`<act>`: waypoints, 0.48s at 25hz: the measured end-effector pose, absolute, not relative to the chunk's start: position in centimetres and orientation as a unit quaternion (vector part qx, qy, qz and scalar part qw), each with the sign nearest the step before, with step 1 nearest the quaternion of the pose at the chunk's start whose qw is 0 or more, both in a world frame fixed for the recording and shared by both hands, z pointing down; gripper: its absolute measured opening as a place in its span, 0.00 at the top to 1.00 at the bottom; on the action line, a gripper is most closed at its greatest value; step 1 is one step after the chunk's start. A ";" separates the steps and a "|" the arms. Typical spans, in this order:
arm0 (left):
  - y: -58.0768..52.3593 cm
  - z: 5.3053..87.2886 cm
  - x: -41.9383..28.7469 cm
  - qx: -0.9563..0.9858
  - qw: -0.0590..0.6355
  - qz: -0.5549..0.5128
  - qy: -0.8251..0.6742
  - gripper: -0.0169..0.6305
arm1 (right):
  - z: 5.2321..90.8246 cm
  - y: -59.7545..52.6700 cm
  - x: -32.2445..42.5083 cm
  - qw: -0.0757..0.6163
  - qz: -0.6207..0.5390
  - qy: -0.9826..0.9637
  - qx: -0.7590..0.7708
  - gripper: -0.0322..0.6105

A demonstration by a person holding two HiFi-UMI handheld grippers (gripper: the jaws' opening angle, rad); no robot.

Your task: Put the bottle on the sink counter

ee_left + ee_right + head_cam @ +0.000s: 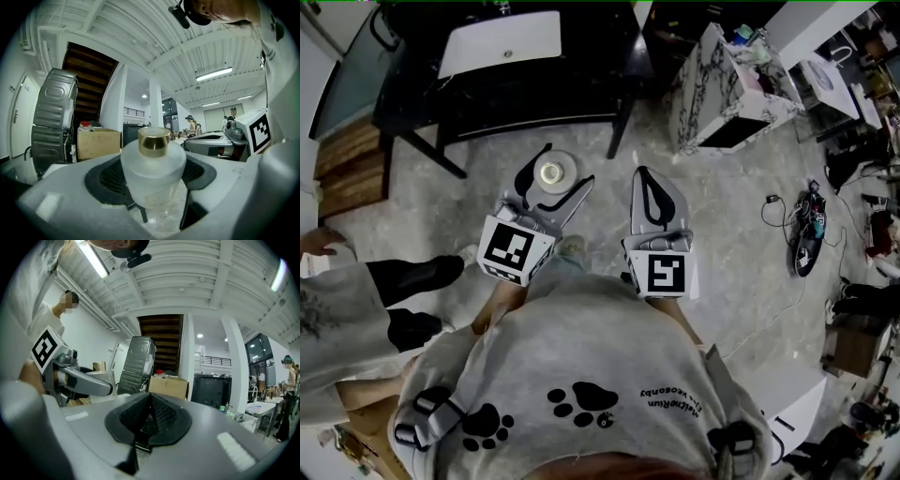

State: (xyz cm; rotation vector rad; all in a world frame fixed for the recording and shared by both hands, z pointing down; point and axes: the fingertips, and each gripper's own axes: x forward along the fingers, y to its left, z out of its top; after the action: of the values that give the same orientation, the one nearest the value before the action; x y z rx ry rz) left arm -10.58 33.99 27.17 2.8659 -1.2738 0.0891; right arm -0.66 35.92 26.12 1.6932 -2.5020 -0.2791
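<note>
A frosted bottle (151, 174) with a gold cap (153, 140) stands upright between the dark pads of my left gripper (152, 187), which is shut on its body. In the head view the bottle (553, 172) is seen cap-up in the left gripper (557, 184), held in front of my chest above the floor. My right gripper (644, 178) hangs beside it, shut and holding nothing; its ribbed pads (161, 416) meet in the right gripper view. A black stand with a white basin (500, 42) stands ahead.
A marble-patterned box (722, 84) lies on its side at the upper right. Cables and a dark device (806, 234) lie on the floor to the right. A person's legs (412, 281) are at the left. A cardboard box (98, 143) and a grey appliance (54, 122) stand further off.
</note>
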 end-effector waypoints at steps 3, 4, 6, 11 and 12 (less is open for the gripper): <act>31.7 27.5 -10.7 0.919 0.004 0.032 -0.393 0.45 | 26.5 33.8 -0.9 0.060 -0.099 -0.817 0.565 0.95; 31.1 27.5 -10.8 0.921 0.004 0.032 -0.389 0.45 | 26.5 33.2 -1.0 0.060 -0.100 -0.814 0.569 0.95; 29.8 27.6 -10.8 0.924 0.004 0.031 -0.381 0.45 | 26.4 32.1 -1.4 0.055 -0.093 -0.810 0.577 0.95; 27.7 28.3 -10.7 0.930 0.013 0.031 -0.366 0.45 | 26.9 30.6 -1.9 0.055 -0.068 -0.804 0.589 0.95; 27.3 28.4 -10.6 0.931 0.015 0.032 -0.364 0.45 | 27.0 30.2 -1.9 0.058 -0.066 -0.802 0.590 0.95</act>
State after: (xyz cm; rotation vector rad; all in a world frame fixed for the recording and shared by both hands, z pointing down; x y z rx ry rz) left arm -10.58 27.35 28.42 2.8972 -1.1323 0.0998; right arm -1.89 30.24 27.02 1.7889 -2.4316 -0.2005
